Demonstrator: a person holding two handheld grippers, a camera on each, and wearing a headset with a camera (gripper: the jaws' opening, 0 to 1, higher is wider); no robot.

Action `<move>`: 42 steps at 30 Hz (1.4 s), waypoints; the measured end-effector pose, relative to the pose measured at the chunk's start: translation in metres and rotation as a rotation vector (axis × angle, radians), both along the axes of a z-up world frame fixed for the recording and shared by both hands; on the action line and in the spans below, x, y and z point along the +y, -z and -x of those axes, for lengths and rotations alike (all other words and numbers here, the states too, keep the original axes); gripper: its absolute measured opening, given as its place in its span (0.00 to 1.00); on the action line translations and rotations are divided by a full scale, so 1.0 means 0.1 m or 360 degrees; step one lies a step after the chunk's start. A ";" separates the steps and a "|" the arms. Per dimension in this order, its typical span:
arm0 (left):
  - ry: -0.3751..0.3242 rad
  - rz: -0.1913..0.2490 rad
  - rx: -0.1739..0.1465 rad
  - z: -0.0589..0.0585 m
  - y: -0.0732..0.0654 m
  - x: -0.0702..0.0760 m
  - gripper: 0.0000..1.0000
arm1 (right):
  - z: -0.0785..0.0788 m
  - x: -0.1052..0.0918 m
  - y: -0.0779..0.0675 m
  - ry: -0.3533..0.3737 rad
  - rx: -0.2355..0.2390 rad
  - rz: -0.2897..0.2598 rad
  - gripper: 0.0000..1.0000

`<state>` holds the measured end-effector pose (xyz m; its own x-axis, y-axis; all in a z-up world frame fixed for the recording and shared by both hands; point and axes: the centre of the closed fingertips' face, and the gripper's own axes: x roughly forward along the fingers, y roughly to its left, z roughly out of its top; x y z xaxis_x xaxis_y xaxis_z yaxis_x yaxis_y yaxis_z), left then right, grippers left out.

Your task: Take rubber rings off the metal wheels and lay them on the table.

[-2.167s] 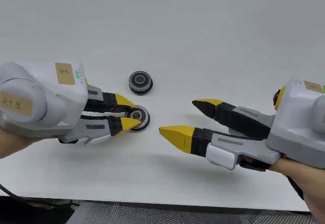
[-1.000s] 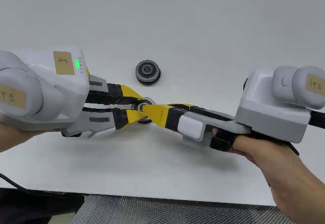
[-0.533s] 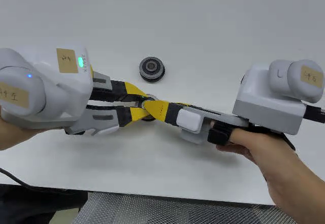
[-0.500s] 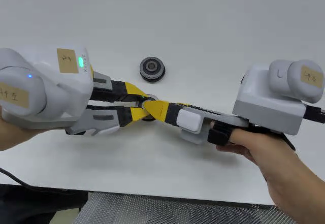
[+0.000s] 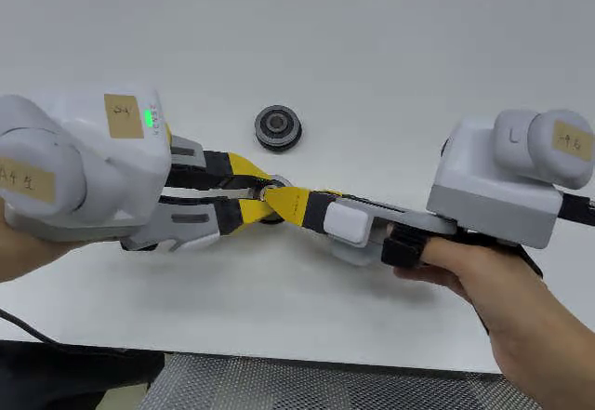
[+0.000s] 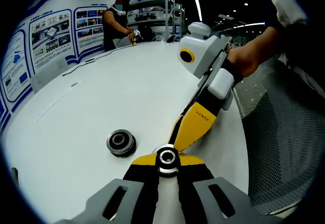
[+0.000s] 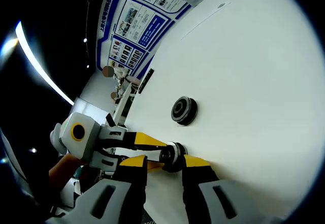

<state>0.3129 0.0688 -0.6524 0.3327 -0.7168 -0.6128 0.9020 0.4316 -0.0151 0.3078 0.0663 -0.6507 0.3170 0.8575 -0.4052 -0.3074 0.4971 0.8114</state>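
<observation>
Head view: the right gripper [image 5: 279, 202] has come in from the right; its fingers now pinch the held wheel [image 5: 272, 190], which the left gripper [image 5: 253, 196] fingers clamp near the bench [image 5: 400, 66] front edge. The ring pull looks next.
Left gripper view: the spare wheel [image 6: 121, 143] sits near, farther from the front edge.
Right gripper view: open bench toward the far edge.

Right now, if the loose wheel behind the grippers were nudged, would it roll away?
The loose wheel lies flat on its face on the table, so it would probably slide rather than roll. Its dark rubber ring likely drags on the smooth top. Being metal and compact, it probably feels heavy for its size.
</observation>
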 end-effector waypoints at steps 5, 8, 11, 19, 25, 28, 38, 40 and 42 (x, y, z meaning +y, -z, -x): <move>0.0002 -0.0003 -0.0002 0.00 0.00 -0.01 0.13 | 0.00 -0.01 0.00 0.0011 0.0013 -0.0013 0.27; -0.0001 -0.0003 -0.0002 0.00 -0.01 -0.01 0.13 | 0.00 -0.03 -0.01 0.0003 -0.0009 -0.0002 0.27; -0.0002 -0.0003 -0.0002 0.00 0.00 -0.01 0.13 | 0.00 -0.05 0.00 0.0001 -0.0011 0.0007 0.22; -0.0004 0.0001 -0.0001 0.00 -0.01 -0.02 0.13 | -0.03 -0.06 0.01 0.0010 -0.0051 0.0032 0.22; -0.0005 0.0001 0.0001 0.00 -0.01 -0.01 0.13 | -0.02 -0.02 0.04 -0.0004 -0.0032 0.0026 0.22; -0.0005 0.0000 0.0001 0.00 -0.01 -0.01 0.13 | -0.03 -0.04 0.05 0.0002 -0.0029 0.0032 0.21; -0.0006 -0.0001 0.0001 0.00 0.00 0.00 0.13 | -0.02 -0.03 0.06 0.0018 0.0022 -0.0004 0.22; -0.0006 0.0000 0.0002 0.00 0.00 0.01 0.13 | -0.02 -0.03 0.07 0.0030 0.0035 -0.0005 0.22; -0.0004 -0.0001 0.0002 0.00 0.00 0.01 0.13 | -0.01 -0.03 0.07 0.0041 0.0073 -0.0026 0.22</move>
